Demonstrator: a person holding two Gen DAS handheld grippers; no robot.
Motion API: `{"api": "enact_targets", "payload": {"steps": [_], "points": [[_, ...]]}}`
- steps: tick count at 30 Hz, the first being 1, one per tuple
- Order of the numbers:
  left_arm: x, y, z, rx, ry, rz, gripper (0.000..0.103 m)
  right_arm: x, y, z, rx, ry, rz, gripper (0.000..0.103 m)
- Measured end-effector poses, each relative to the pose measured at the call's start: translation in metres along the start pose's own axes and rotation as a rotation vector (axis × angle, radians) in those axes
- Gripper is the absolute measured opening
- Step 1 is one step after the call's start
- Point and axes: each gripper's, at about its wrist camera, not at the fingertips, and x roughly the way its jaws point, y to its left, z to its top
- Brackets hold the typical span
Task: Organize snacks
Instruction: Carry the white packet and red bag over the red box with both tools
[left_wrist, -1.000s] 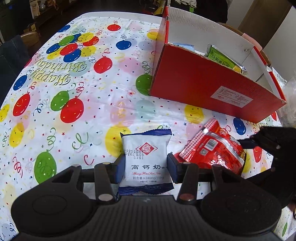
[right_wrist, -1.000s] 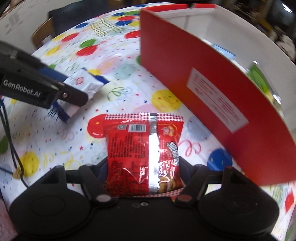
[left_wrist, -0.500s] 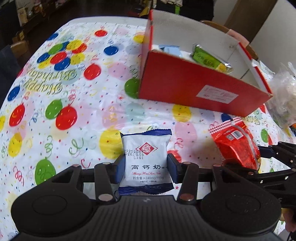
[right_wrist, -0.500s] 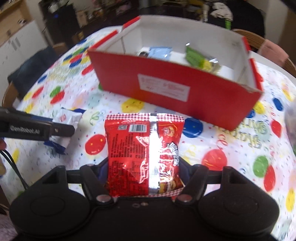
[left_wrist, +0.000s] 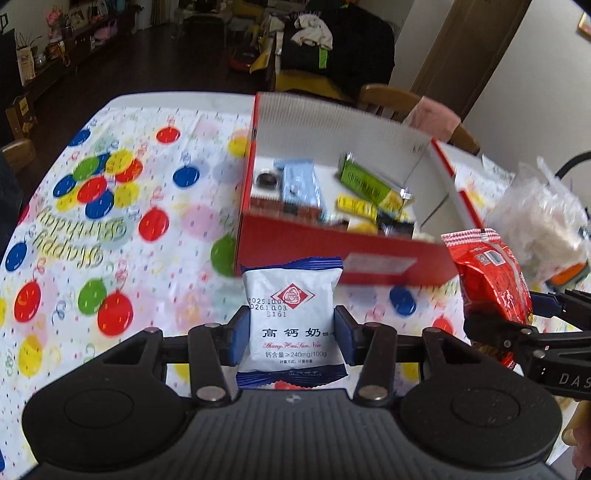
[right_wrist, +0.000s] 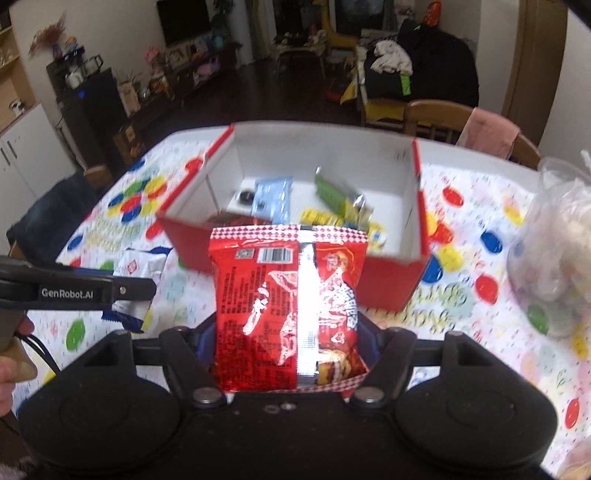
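My left gripper (left_wrist: 291, 338) is shut on a white and blue snack packet (left_wrist: 291, 314), held in the air in front of the red cardboard box (left_wrist: 332, 247). My right gripper (right_wrist: 288, 343) is shut on a red snack bag (right_wrist: 288, 306), held up before the same box (right_wrist: 391, 284). The box is open on top, white inside, and holds a light blue packet (left_wrist: 299, 182), a green packet (left_wrist: 365, 182), yellow packets (left_wrist: 356, 206) and a dark round item (left_wrist: 267, 180). The red bag (left_wrist: 491, 280) shows at right in the left wrist view, the white packet (right_wrist: 138, 267) at left in the right wrist view.
The table wears a balloon-print birthday cloth (left_wrist: 110, 221). A clear plastic bag of pale snacks (right_wrist: 554, 251) stands right of the box. Wooden chairs (right_wrist: 439, 114) stand behind the table, one with a pink cloth (right_wrist: 487, 129). Dark furniture stands beyond.
Both grippers have risen with their packets and now look down into the box from above its front wall. The grips have not changed.
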Motion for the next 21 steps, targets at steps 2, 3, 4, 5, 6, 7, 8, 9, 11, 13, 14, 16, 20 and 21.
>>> {"api": "enact_targets", "payload": {"steps": [2, 3, 4, 5, 6, 7, 8, 9, 11, 13, 14, 16, 20, 21], "points": [[-0.003, -0.002, 0.01, 0.002, -0.019, -0.002, 0.047, -0.002, -0.004, 0.01, 0.009, -0.019, -0.006, 0.071], [-0.004, -0.002, 0.016, 0.004, -0.027, -0.004, 0.047, -0.002, -0.006, 0.015, 0.013, -0.027, -0.009, 0.071], [-0.004, -0.003, 0.022, 0.006, -0.033, -0.009, 0.047, -0.003, -0.008, 0.021, 0.017, -0.034, -0.011, 0.071], [-0.004, -0.004, 0.027, 0.009, -0.037, -0.015, 0.047, -0.002, -0.01, 0.026, 0.017, -0.041, -0.014, 0.071], [-0.004, -0.005, 0.033, 0.012, -0.04, -0.021, 0.047, -0.002, -0.011, 0.03, 0.015, -0.049, -0.019, 0.071], [-0.003, -0.006, 0.039, 0.014, -0.043, -0.024, 0.047, -0.001, -0.012, 0.035, 0.011, -0.055, -0.025, 0.071], [-0.002, -0.007, 0.044, 0.017, -0.046, -0.026, 0.047, 0.001, -0.015, 0.041, 0.011, -0.058, -0.029, 0.071], [0.001, -0.009, 0.05, 0.021, -0.047, -0.028, 0.047, 0.004, -0.016, 0.046, 0.017, -0.058, -0.031, 0.071], [0.006, -0.011, 0.06, 0.022, -0.046, -0.023, 0.047, 0.009, -0.02, 0.057, 0.032, -0.054, -0.03, 0.071], [0.012, -0.012, 0.07, 0.029, -0.039, -0.023, 0.047, 0.015, -0.024, 0.067, 0.042, -0.053, -0.026, 0.071], [0.015, -0.013, 0.075, 0.029, -0.036, -0.022, 0.047, 0.019, -0.026, 0.072, 0.045, -0.049, -0.025, 0.071], [0.022, -0.014, 0.084, 0.034, -0.03, -0.016, 0.047, 0.026, -0.029, 0.079, 0.049, -0.042, -0.024, 0.071], [0.036, -0.017, 0.1, 0.048, -0.02, -0.002, 0.047, 0.041, -0.035, 0.091, 0.05, -0.023, -0.035, 0.071], [0.04, -0.018, 0.103, 0.053, -0.019, 0.007, 0.047, 0.044, -0.036, 0.094, 0.048, -0.017, -0.04, 0.071]]}}
